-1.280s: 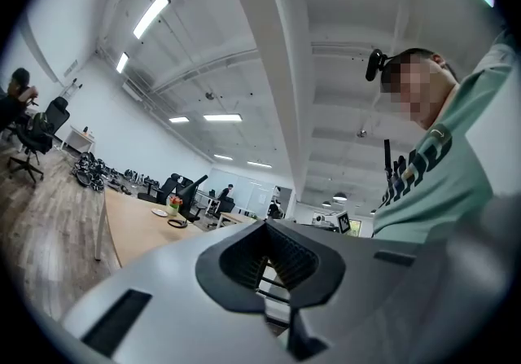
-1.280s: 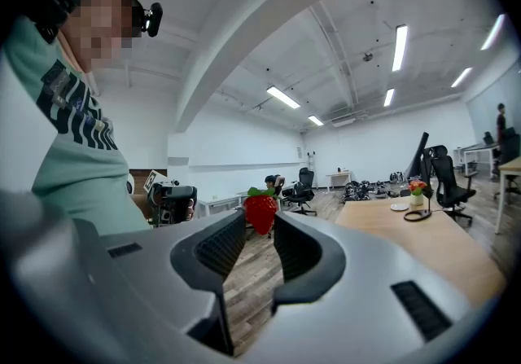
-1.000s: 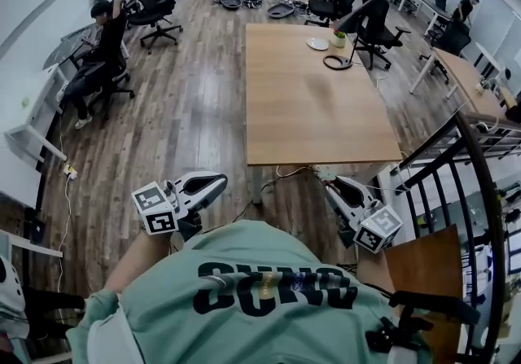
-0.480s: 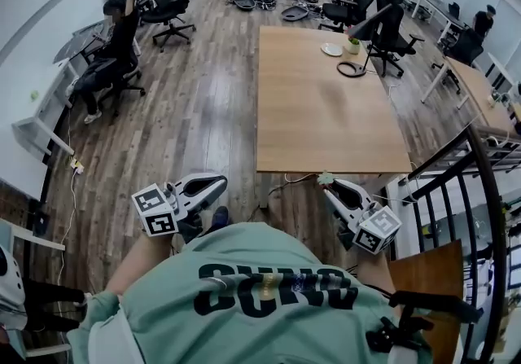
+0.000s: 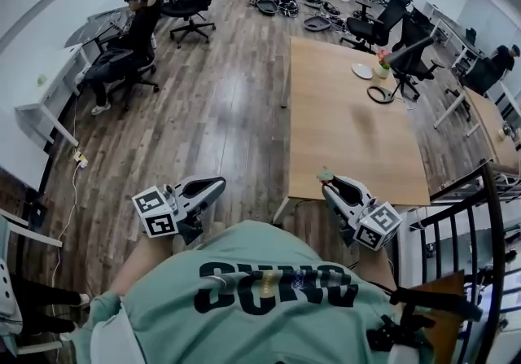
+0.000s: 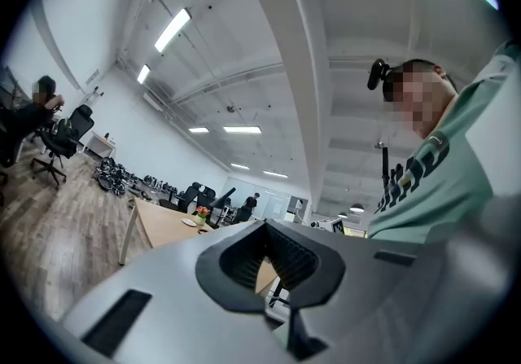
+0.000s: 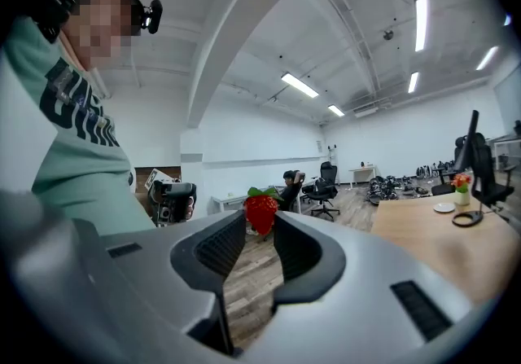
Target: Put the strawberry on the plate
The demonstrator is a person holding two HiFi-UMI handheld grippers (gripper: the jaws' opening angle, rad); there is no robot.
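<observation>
In the carrying step, the right gripper (image 7: 259, 228) clamps the strawberry (image 7: 260, 209), the left gripper (image 5: 213, 184) is closed and empty, and the next move likely means reaching the plate (image 5: 362, 71) at the desk's (image 5: 350, 134) far end.

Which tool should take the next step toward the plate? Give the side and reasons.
Right. The right tool grips the strawberry between its jaws, and the plate sits on the table ahead on its side. The left tool holds nothing.
</observation>
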